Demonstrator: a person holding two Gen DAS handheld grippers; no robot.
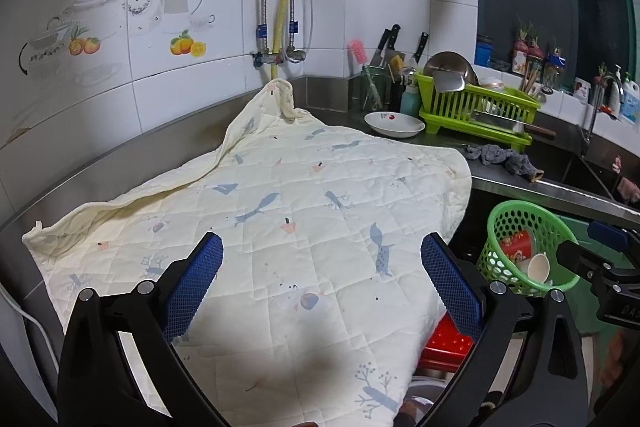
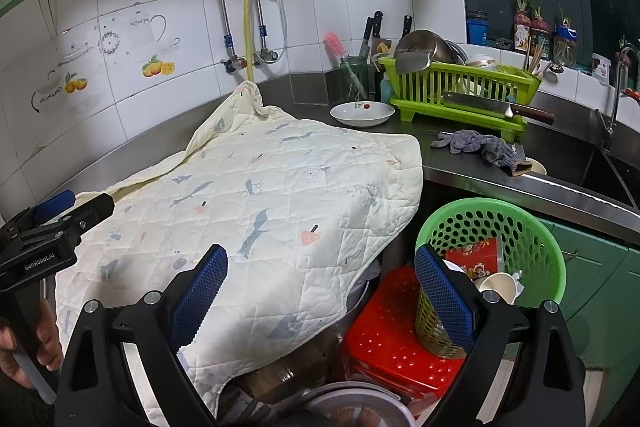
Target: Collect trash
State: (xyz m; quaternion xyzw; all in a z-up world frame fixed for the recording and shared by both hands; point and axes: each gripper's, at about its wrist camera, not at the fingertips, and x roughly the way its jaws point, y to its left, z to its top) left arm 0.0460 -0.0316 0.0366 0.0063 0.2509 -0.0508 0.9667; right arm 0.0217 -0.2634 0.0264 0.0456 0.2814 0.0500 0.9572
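Observation:
A green perforated basket [image 1: 496, 251] [image 2: 492, 223] stands below the counter edge on the right. In it lie a red printed wrapper [image 1: 516, 245] [image 2: 474, 259] and a white paper cup [image 1: 538, 267] [image 2: 500, 287]. My left gripper [image 1: 322, 247] is open and empty, hovering over a cream quilted cloth [image 1: 300, 187] [image 2: 260, 195]. My right gripper [image 2: 320, 255] is open too, nothing between its blue pads; its right finger [image 2: 440, 291] overlaps the basket's near side. Each gripper shows at the edge of the other's view, left gripper [image 2: 80, 211], right gripper [image 1: 592, 255].
The steel counter [image 2: 460, 167] carries a white bowl [image 2: 362, 113], a lime dish rack [image 2: 460, 87] with a cleaver [image 2: 480, 105], and a grey rag [image 2: 476, 143]. A sink [image 2: 612, 163] lies far right. A red perforated stool [image 2: 384, 331] sits below.

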